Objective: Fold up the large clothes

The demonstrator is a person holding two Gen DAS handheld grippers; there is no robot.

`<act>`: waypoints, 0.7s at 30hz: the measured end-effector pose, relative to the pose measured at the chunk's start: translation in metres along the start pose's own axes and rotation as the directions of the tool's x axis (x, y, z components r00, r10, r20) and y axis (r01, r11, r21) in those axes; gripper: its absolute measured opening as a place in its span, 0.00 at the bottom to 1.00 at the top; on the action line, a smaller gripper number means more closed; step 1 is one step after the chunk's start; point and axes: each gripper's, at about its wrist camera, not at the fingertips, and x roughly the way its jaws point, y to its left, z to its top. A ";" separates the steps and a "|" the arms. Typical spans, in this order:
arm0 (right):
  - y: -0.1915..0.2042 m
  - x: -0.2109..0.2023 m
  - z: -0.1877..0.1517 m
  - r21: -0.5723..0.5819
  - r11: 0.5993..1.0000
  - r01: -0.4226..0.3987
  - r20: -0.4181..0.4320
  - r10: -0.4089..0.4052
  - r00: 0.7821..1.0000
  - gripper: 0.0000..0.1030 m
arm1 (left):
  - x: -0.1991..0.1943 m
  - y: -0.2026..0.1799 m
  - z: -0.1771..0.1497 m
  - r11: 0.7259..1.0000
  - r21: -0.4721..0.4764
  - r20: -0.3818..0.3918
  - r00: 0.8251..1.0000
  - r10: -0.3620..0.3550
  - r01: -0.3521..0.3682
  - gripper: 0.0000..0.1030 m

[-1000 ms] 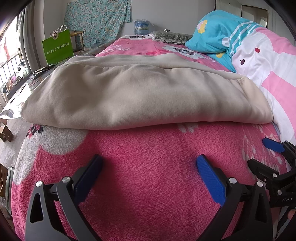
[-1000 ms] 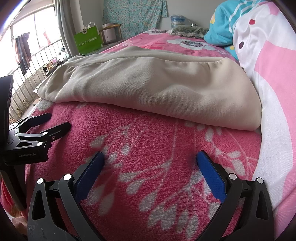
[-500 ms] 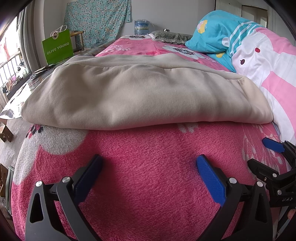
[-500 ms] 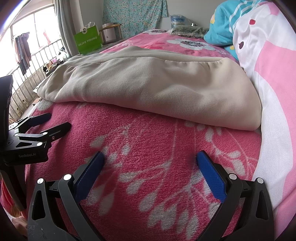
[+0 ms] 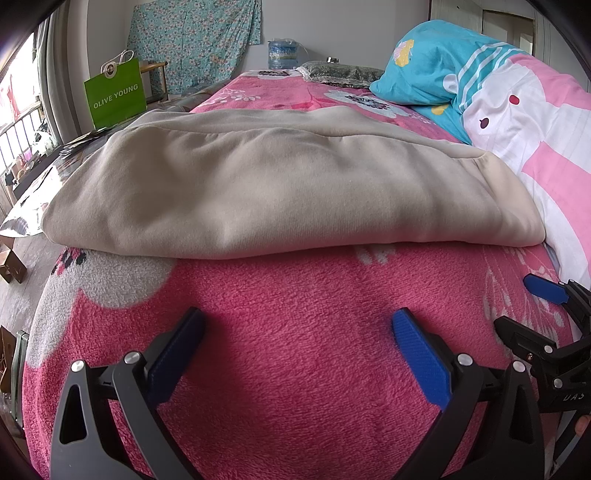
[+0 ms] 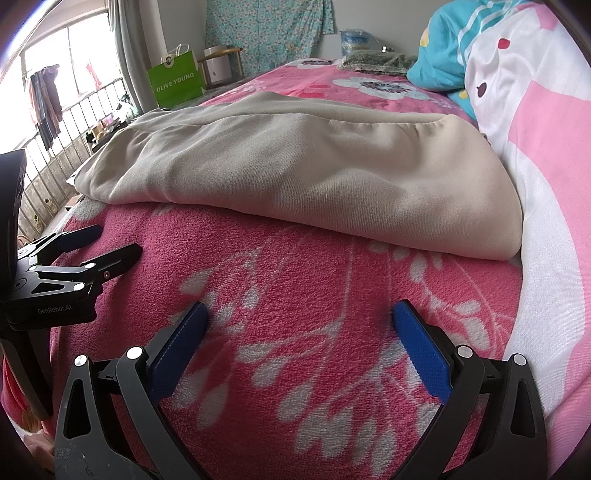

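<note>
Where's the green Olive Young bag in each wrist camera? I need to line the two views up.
Left wrist: the green bag stands upper left, beyond the far left end of the beige garment.
Right wrist: the green bag sits upper left, nearer centre, again behind the garment's far end.
Shared landmark: the floral cloth hanging on the back wall.

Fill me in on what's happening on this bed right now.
A person is holding a two-finger tool in each hand over a pink fleece blanket. The left tool and the right tool are both open and hold nothing, side by side short of a beige garment. The garment lies in a thick, apparently folded slab across the bed, its right end against a pink and white duvet. Neither tool touches it.
</note>
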 end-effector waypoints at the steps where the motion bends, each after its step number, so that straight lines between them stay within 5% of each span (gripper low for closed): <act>1: 0.001 0.000 0.000 0.000 1.000 0.000 0.001 0.000 1.000 0.93 | 0.000 0.000 0.000 1.000 0.000 0.000 1.000 0.000 0.000 0.97; 21: 0.004 0.004 0.002 0.003 1.000 -0.005 -0.004 0.005 1.000 0.93 | 0.000 0.000 -0.002 1.000 0.000 0.005 1.000 -0.001 0.001 0.97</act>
